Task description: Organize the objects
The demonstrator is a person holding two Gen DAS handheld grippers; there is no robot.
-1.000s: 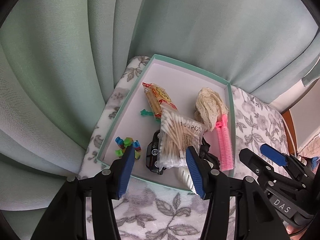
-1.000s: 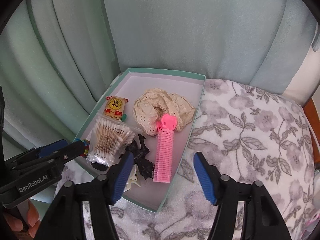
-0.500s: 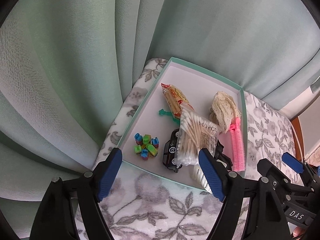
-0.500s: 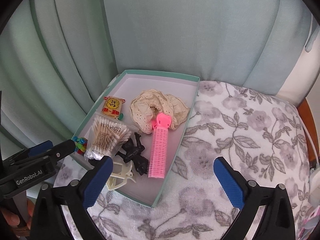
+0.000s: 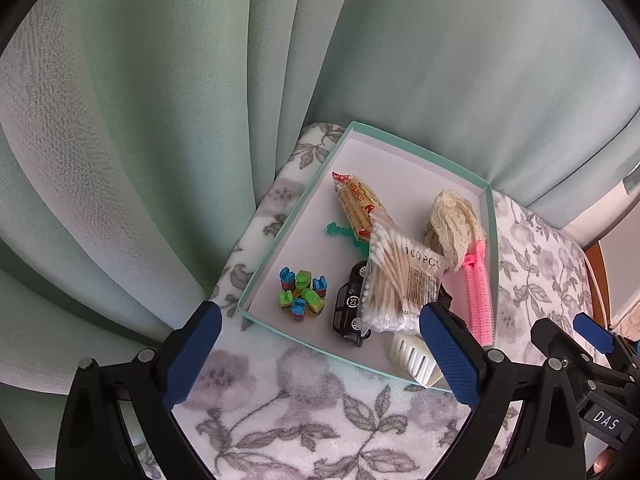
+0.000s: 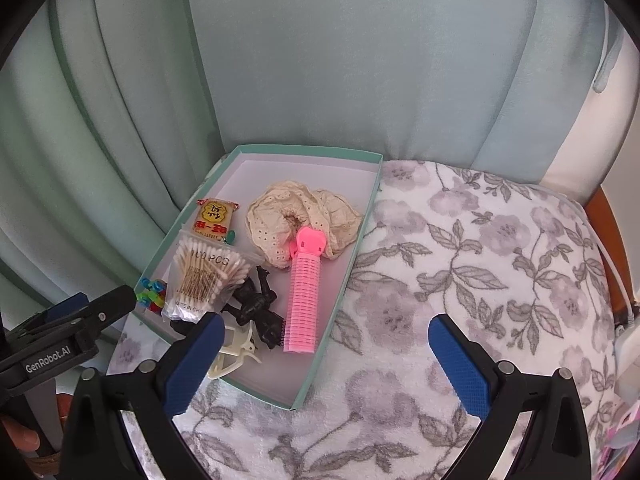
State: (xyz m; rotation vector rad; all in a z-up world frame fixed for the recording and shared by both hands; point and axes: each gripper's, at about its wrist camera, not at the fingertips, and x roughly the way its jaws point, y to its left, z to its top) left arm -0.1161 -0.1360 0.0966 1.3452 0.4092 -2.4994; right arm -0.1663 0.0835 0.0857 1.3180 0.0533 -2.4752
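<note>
Now, step: judged finished or nearly so; keep clear of the tray rim.
Left gripper (image 5: 318, 354): spread wide, empty, above the tray's near edge.
Right gripper (image 6: 326, 364): spread wide, empty, over the floral cloth (image 6: 480, 280).
Tray (image 6: 304, 151): teal-rimmed, at the cloth's left edge.
Contents: cotton swabs (image 5: 394, 280), pink roller (image 6: 304, 296), lace scrunchie (image 6: 280, 216), crowded toward the near right corner.

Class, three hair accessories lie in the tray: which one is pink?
The ribbed hair roller, lying beside the cream lace scrunchie; the claw clip is ivory.
</note>
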